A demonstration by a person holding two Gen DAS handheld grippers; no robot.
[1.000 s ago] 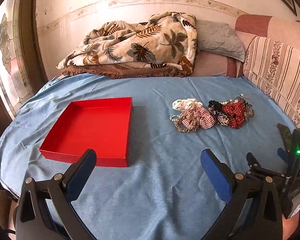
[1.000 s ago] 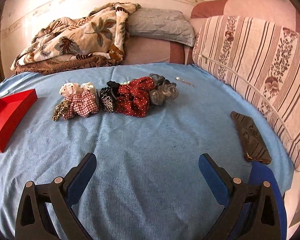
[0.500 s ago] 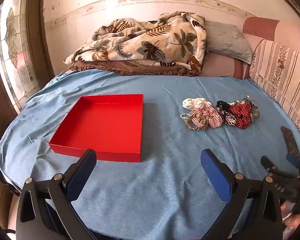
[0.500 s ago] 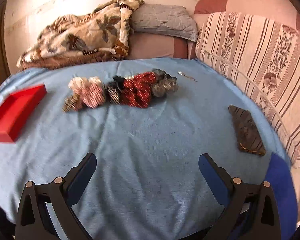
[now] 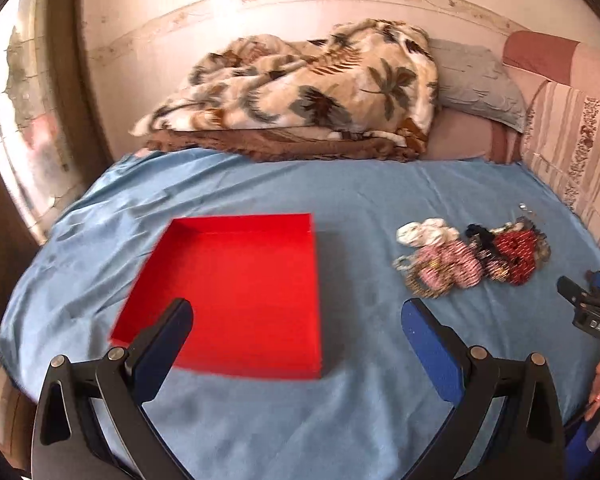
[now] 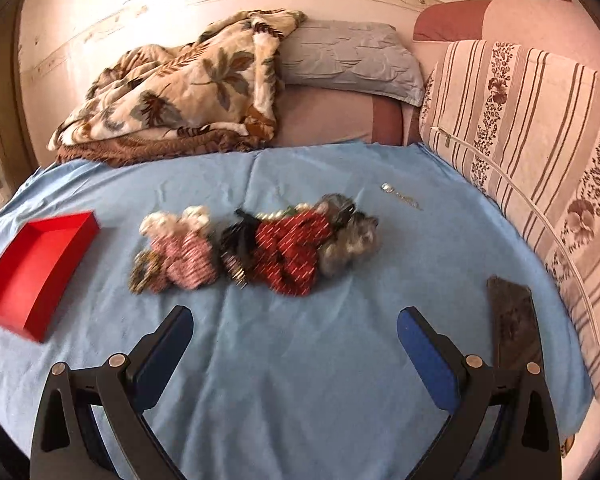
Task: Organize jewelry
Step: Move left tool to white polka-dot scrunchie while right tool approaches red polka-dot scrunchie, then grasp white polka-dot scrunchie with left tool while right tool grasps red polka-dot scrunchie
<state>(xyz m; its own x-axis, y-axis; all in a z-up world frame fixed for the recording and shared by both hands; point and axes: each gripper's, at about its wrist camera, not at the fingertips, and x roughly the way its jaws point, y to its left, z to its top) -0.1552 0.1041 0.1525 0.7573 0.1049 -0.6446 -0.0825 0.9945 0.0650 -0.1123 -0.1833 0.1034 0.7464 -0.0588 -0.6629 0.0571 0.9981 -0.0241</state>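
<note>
A shallow red tray lies empty on the blue sheet; its corner shows at the left of the right wrist view. A row of scrunchies and bracelets lies mid-sheet: white, pink plaid, black, red dotted, grey. The same pile sits right of the tray. A small silver chain lies behind the pile. My left gripper hangs open over the tray's near edge. My right gripper is open, just short of the pile. Its body shows at the left view's right edge.
A leaf-print blanket and a grey pillow are heaped at the back. Striped cushions line the right side. A dark flat patterned object lies near the sheet's right edge. A window is at the left.
Both grippers have moved forward and higher over the bed. The tray has come closer under my left gripper, the pile closer to my right. Nothing was picked up.
</note>
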